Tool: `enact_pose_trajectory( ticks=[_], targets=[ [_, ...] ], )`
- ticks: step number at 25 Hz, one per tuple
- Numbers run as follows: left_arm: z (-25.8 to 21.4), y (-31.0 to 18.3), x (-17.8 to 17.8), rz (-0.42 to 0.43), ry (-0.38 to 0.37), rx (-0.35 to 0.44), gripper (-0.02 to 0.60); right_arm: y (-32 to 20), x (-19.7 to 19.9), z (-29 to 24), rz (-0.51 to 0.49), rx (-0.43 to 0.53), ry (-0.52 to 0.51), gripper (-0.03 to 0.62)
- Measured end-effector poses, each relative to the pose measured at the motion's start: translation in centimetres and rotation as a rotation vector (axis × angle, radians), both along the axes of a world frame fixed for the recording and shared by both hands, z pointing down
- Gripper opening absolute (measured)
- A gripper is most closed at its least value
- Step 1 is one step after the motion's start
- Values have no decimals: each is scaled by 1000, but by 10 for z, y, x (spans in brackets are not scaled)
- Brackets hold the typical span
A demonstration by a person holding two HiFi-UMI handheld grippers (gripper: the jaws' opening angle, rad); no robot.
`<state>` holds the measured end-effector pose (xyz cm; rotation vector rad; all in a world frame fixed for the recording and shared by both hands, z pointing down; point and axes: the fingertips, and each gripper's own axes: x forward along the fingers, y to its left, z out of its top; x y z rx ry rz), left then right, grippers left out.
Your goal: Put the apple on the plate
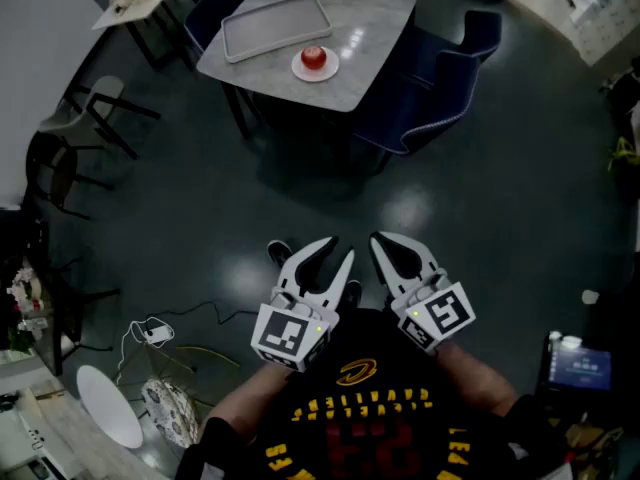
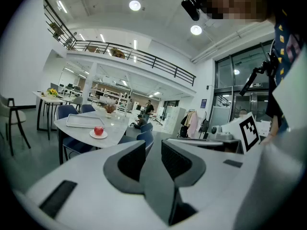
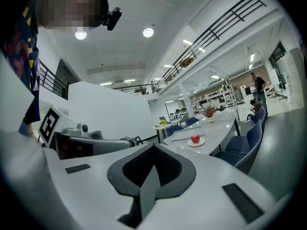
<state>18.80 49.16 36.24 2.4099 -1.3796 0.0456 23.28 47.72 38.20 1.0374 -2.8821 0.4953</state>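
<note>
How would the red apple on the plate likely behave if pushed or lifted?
The apple looks round and smooth, so a sideways push would probably roll it rather than slide it. The small plate under it seems shallow, so its rim may not stop it. It looks firm; jaws could likely grip it, though the curved skin might slip.

Marble table (image 1: 375,23) bears a tray (image 1: 277,26) and plate (image 1: 328,73) (apple (image 1: 314,57) on it).
</note>
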Motion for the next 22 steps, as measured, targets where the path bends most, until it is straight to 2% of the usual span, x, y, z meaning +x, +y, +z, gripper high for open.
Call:
enact_pose_trajectory(
  ticks=[4,9,14,22],
  targets=[
    [8,5,-2,14,-14,-3,106,1,-3,-2,-1,0,2,6],
    [6,2,-5,12,-10,-1,106,-4,-5,-5,19,-5,-44,6],
    [1,-8,-12,3,-3,5,106,-10,-10,-3,33,-17,-28,6],
    [7,-37,-23,35,9,3,106,-38,-20,0,69,-9,-8,6]
  ],
)
